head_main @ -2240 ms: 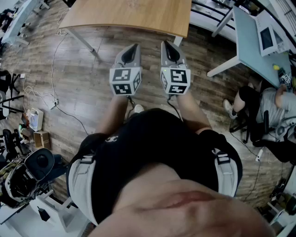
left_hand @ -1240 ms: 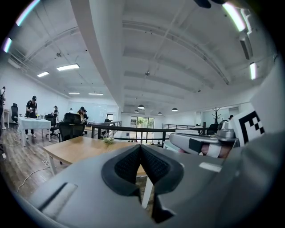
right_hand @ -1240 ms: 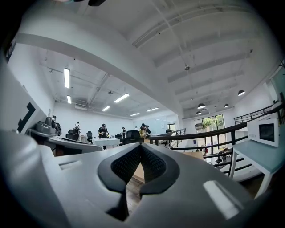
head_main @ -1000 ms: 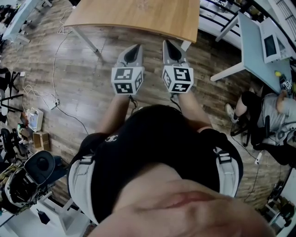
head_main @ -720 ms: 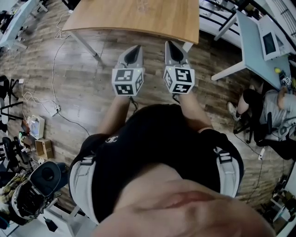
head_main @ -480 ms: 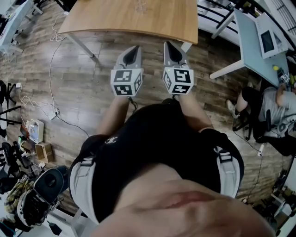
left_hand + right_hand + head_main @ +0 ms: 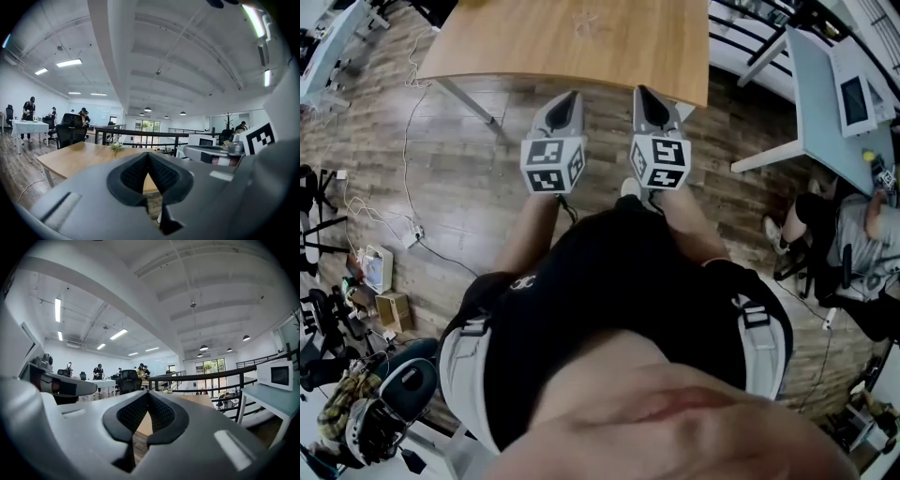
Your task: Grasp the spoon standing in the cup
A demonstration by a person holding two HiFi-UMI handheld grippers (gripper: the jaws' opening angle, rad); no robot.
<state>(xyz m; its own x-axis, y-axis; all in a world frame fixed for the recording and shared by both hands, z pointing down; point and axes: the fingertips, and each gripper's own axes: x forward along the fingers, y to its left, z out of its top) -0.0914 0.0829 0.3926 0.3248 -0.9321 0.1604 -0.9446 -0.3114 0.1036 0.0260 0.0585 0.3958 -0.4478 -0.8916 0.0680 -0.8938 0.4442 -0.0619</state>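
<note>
Black shirt [image 7: 619, 309] and grey shoulder straps fill the bottom of the head view, with both bare forearms reaching forward from them. Each hand carries a gripper with a marker cube, and the two are held side by side, close together but apart, over the wooden floor [image 7: 459, 169]. The left gripper [image 7: 572, 95] has its jaws pressed together with nothing between them, the ribbed pads meeting at the tips in the left gripper view. The right gripper [image 7: 641, 91] has its jaws pressed together the same way, also on nothing. Both point toward the wooden desk [image 7: 637, 47], whose near edge lies just beyond their tips. Near the middle of the desk stands a small pale thing [image 7: 586, 20], well away from both grippers; it is too small and faint to tell whether it is the cup with the spoon. Off to the right a person [image 7: 862, 234] sits by a white table [image 7: 811, 94].
</note>
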